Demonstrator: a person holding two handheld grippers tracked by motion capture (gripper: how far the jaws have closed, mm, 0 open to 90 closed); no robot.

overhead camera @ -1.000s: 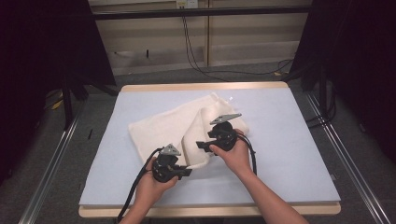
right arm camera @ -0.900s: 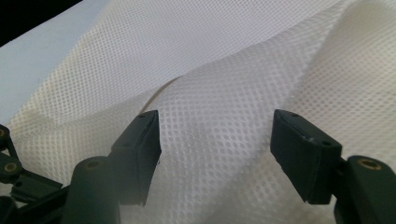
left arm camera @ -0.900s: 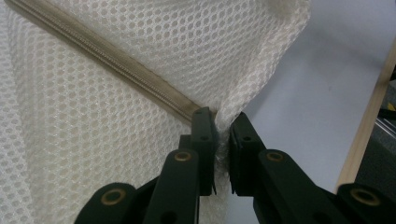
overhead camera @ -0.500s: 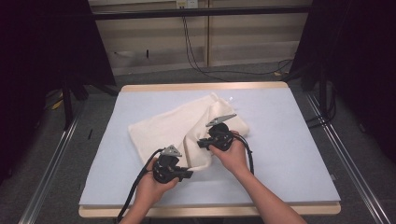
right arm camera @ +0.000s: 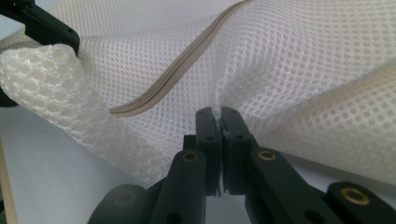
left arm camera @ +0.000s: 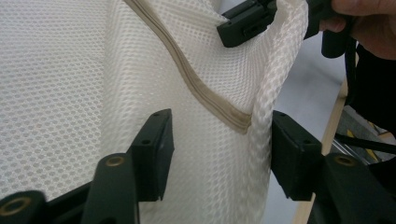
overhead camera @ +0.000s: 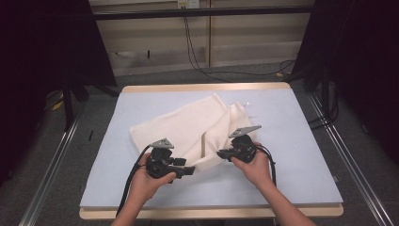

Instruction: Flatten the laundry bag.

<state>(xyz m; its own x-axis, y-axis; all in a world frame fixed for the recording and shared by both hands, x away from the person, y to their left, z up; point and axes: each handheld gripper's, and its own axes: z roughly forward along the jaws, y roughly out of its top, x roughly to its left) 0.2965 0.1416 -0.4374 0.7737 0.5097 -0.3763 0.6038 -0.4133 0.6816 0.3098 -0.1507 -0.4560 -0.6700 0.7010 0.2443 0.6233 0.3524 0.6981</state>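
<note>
Fingers of the right gripper (right arm camera: 219, 126) are pinched shut on a fold of the white mesh bag (overhead camera: 188, 129), while those of the left gripper (left arm camera: 217, 149) have just been opening and now stand apart with a rolled edge of the mesh and its tan zipper (left arm camera: 196, 86) between them, the pads not pressing on it. From where I stand the bag lies crumpled in the middle of the pale blue table (overhead camera: 301, 141), its bulk spreading toward the far left and a raised ridge of cloth running between the two hands at the near side. I judge the work of straightening or folding the bag to be only partly done: the right hand (overhead camera: 254, 165) has its hold on the near right edge, but the left hand (overhead camera: 150, 181) has let go and looks to need a fresh grip. The cloth is far from flat, with a large fold over its middle and the zipper curving rather than straight.
</note>
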